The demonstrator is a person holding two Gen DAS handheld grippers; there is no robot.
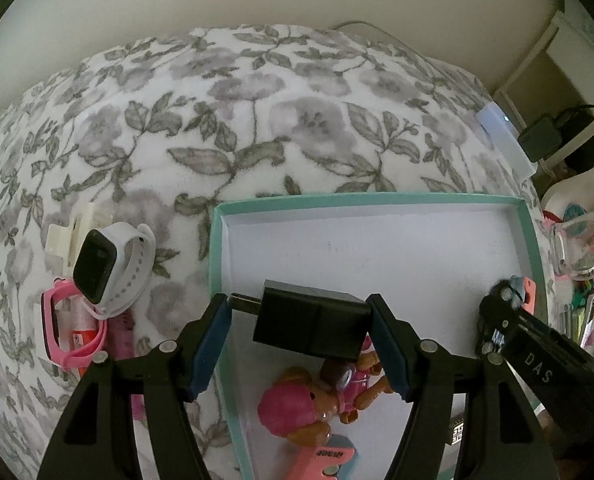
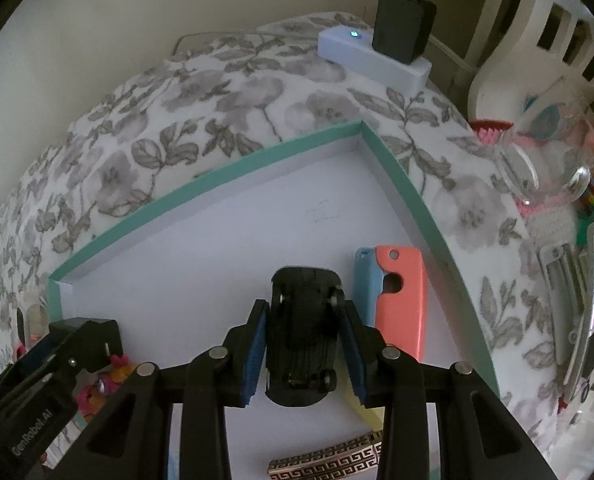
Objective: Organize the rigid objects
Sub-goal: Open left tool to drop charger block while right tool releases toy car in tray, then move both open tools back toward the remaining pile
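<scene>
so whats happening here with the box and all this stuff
A person is sorting small things into a teal-rimmed box on a floral blanket. The left gripper holds a black charger plug over the box; the right gripper has a black toy car between its jaws, low inside it. A pink toy dog lies in the box; two watches wait outside.

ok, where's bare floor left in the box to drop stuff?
Free: the far half of the box, from the far wall back to the charger and toy car. Crowded: near end, with the doll, pink case and patterned bar.
</scene>
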